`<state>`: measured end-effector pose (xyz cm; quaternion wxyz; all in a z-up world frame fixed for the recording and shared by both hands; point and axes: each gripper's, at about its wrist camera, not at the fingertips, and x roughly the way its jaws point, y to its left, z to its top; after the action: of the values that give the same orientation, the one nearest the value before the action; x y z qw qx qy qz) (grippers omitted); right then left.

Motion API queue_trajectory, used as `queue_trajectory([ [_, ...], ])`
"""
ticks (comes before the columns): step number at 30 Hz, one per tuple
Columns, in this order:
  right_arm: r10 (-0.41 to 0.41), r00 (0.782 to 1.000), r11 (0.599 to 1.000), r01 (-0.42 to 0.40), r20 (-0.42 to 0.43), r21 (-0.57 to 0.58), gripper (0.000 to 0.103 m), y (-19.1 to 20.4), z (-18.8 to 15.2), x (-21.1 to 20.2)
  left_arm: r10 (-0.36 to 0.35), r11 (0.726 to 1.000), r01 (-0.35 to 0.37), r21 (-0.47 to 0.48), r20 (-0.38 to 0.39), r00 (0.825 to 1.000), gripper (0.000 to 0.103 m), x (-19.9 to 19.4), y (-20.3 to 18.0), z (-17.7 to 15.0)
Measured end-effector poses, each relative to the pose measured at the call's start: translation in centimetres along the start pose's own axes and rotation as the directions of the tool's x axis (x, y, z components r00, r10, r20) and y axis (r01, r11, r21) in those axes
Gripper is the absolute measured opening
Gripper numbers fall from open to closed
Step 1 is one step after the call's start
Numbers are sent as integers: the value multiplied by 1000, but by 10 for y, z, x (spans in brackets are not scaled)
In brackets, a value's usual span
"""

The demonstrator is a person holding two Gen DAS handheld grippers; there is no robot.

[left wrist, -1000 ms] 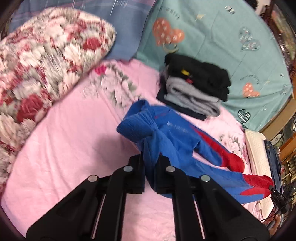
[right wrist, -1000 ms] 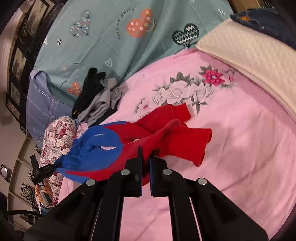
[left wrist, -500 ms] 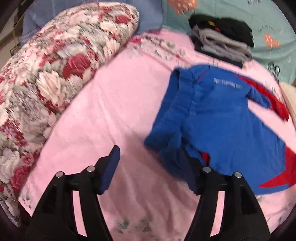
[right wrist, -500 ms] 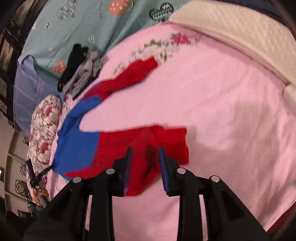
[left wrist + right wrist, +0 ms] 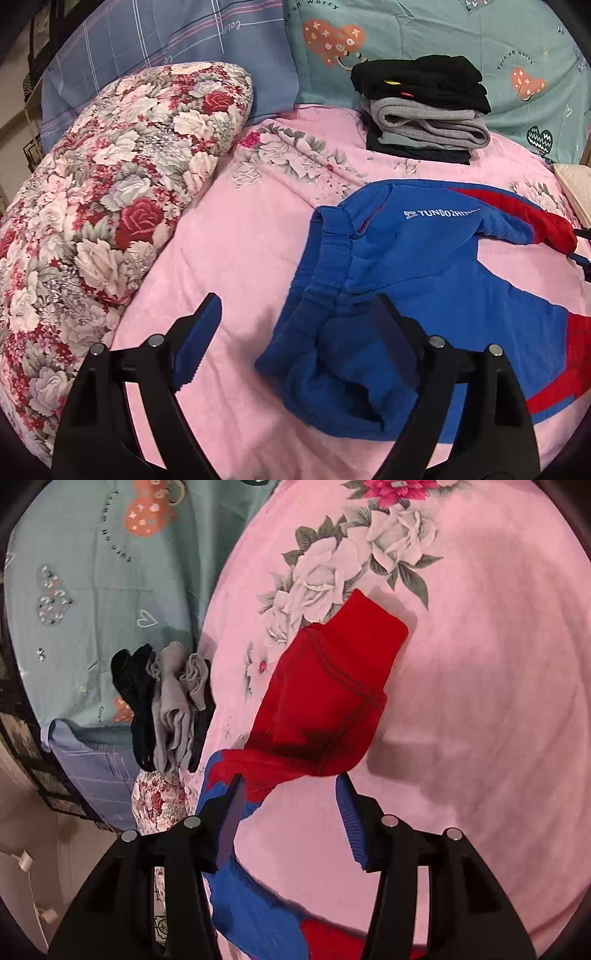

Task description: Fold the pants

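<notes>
Blue-red pants [image 5: 436,273] spread on pink floral bed [image 5: 236,243]. Folded clothes stack [image 5: 424,107] near teal pillow [image 5: 424,29]. Both hand-held grippers, left [image 5: 291,332] and right [image 5: 288,805], apart, empty

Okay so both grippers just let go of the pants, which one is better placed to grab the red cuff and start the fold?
Right, probably. The right gripper is open just short of the red cuff; the left gripper is open at the blue waistband end.
</notes>
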<state>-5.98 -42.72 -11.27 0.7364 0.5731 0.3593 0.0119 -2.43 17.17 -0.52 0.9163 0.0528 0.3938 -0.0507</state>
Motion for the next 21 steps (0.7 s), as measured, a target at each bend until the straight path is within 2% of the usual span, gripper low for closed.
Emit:
queue_trajectory([
  [3, -22, 999, 1000, 21, 45, 14, 50, -1, 8, 7, -30, 1000, 30, 0, -9, 999, 85, 7, -6, 2],
  [5, -39, 996, 999, 40, 86, -11, 40, -1, 9, 9, -56, 998, 56, 7, -11, 998, 85, 10, -14, 4],
  [7, -70, 992, 997, 73, 110, -26, 17, -7, 6, 9, -83, 996, 83, 23, -6, 997, 85, 11, -21, 5],
  [10, -66, 989, 994, 76, 131, -72, 3, -10, -4, -1, -112, 993, 111, 50, 8, 994, 85, 8, -30, 7],
  [13, -30, 992, 995, 40, 119, -88, 4, -5, -12, -14, -125, 989, 123, 77, 25, 992, 89, 3, -34, 7],
  [14, -61, 991, 985, 79, 118, -156, 8, 4, -15, -20, -125, 989, 122, 82, 27, 992, 89, 2, -34, 7],
  [15, -103, 986, 960, 134, 134, -247, 23, 17, -19, -27, -124, 989, 122, 84, 29, 992, 89, 1, -33, 7],
  [16, -159, 973, 900, 213, 167, -380, 52, 34, -24, -36, -122, 989, 119, 85, 30, 992, 90, 1, -32, 7],
  [17, -202, 957, 837, 278, 208, -471, 64, 46, -30, -42, -116, 990, 113, 81, 29, 993, 90, 1, -30, 7],
  [18, -264, 923, 707, 382, 280, -595, 69, 62, -39, -46, -111, 991, 109, 75, 26, 993, 91, 2, -29, 8],
  [19, -310, 887, 556, 462, 343, -691, 69, 75, -48, -47, -106, 993, 104, 64, 19, 994, 91, 4, -27, 8],
  [21, -340, 844, 353, 523, 415, -775, 69, 84, -61, -46, -100, 994, 100, 39, 3, 995, 91, 9, -26, 9],
])
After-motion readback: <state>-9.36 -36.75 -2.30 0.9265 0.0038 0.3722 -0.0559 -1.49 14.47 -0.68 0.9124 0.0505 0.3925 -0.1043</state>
